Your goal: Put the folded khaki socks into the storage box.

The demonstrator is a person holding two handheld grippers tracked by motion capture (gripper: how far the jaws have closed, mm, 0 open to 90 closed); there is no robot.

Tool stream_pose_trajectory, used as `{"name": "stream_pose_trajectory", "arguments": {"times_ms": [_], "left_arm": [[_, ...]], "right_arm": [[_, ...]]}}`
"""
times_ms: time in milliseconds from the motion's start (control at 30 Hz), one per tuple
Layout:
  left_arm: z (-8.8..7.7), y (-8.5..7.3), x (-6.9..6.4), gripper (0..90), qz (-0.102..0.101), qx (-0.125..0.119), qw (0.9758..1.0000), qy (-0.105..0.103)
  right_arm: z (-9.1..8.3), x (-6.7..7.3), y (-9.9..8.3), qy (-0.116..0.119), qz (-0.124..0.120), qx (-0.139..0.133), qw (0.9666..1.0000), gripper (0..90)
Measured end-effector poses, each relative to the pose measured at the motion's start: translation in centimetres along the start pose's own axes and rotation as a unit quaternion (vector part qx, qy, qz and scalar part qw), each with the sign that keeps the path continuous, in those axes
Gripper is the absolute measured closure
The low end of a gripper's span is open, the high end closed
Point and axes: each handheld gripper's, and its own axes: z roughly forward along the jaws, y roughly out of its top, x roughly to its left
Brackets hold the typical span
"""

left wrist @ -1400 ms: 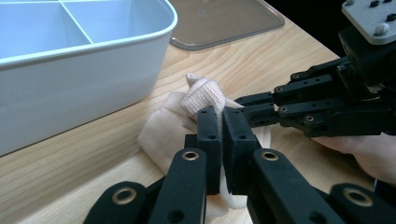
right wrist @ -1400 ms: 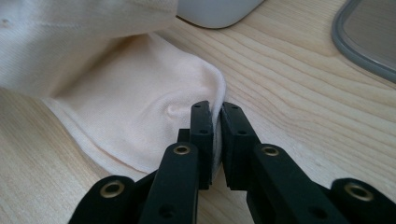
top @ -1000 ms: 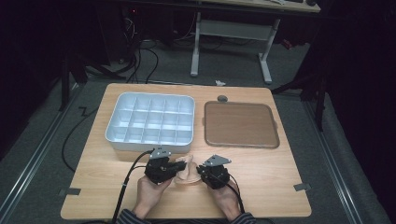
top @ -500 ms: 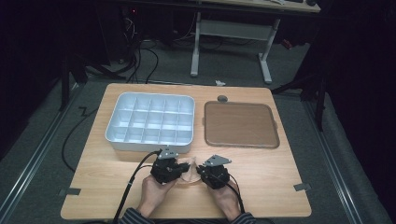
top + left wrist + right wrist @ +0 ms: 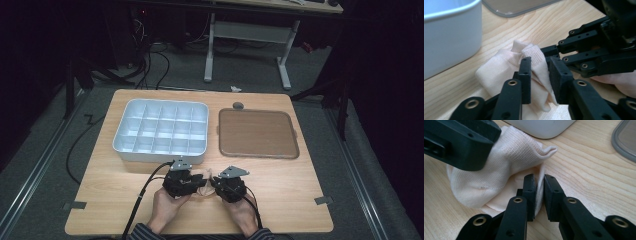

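Your left gripper (image 5: 540, 75) has just been opening, cloth (image 5: 506, 67) loose between its jaws; your right gripper (image 5: 539, 192) pinches the cloth's edge, lower centre.

Dark room, grey floor (image 5: 60, 165), white-legged desk (image 5: 247, 45)

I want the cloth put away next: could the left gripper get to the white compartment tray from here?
Probably yes: bare wooden table lies between the left gripper and the white compartment tray.
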Motion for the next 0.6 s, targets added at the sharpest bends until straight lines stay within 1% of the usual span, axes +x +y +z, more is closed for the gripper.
{"name": "stream_pose_trajectory", "arguments": {"times_ms": [133,233,367,467,567,600], "left_arm": [[-0.2,0.0,0.0,66.4,-0.001,-0.005,1.0000,0.002],[-0.5,0.1,0.1,64.9,-0.001,-0.011,0.9999,0.003],[-1.0,0.1,0.1,63.2,-0.001,-0.018,0.9998,0.009],[-1.2,-0.1,0.3,61.6,-0.002,-0.017,0.9996,0.021],[-1.2,-0.7,0.7,60.4,-0.002,-0.010,0.9988,0.048],[-1.2,-0.9,0.8,60.3,-0.003,-0.009,0.9986,0.052]], "right_arm": [[-0.2,-0.1,0.0,0.000,0.003,-0.005,1.0000,78.6],[-0.7,-0.2,0.0,-0.001,0.004,-0.013,0.9999,78.0],[-1.0,-0.2,-0.1,-0.002,0.006,-0.013,0.9999,78.0],[-1.4,-0.4,-0.1,-0.003,0.009,-0.017,0.9998,77.7],[-2.2,-0.7,-0.3,-0.007,0.014,-0.024,0.9996,77.4],[-2.4,-0.8,-0.4,-0.009,0.015,-0.027,0.9995,77.4]]}}
